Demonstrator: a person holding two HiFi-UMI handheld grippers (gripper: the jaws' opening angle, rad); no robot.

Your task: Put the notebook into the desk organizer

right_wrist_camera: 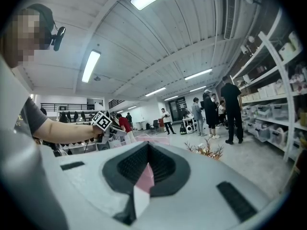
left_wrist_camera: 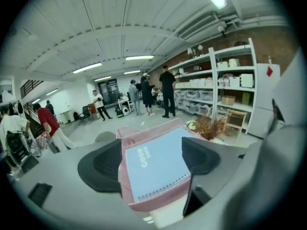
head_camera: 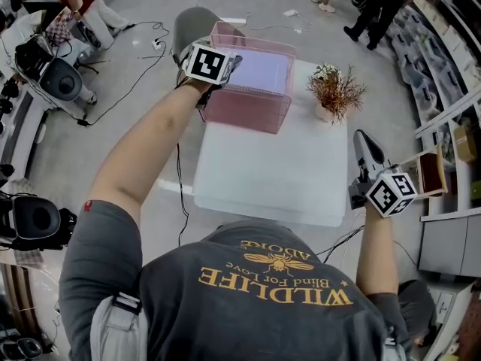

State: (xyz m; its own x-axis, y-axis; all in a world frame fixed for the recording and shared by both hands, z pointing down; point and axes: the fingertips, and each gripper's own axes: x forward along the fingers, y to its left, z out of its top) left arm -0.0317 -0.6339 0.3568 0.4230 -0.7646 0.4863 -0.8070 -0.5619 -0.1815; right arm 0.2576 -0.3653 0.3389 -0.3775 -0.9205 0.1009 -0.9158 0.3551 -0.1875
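Pink organizer [head_camera: 248,113] holds the notebook [head_camera: 260,71], so my left hand-held gripper [left_wrist_camera: 152,159] gapes empty; right hand-held gripper [right_wrist_camera: 146,169] sits shut, idle.

The person's left arm [head_camera: 146,145] reaches out straight ahead, and the left gripper [left_wrist_camera: 152,159] at its end tips a little downward with its jaws spread wide, the pads pressing on nothing. The right arm [head_camera: 376,243] is bent and kept close by the body, holding the right gripper [head_camera: 365,147] about level with its jaws closed together.
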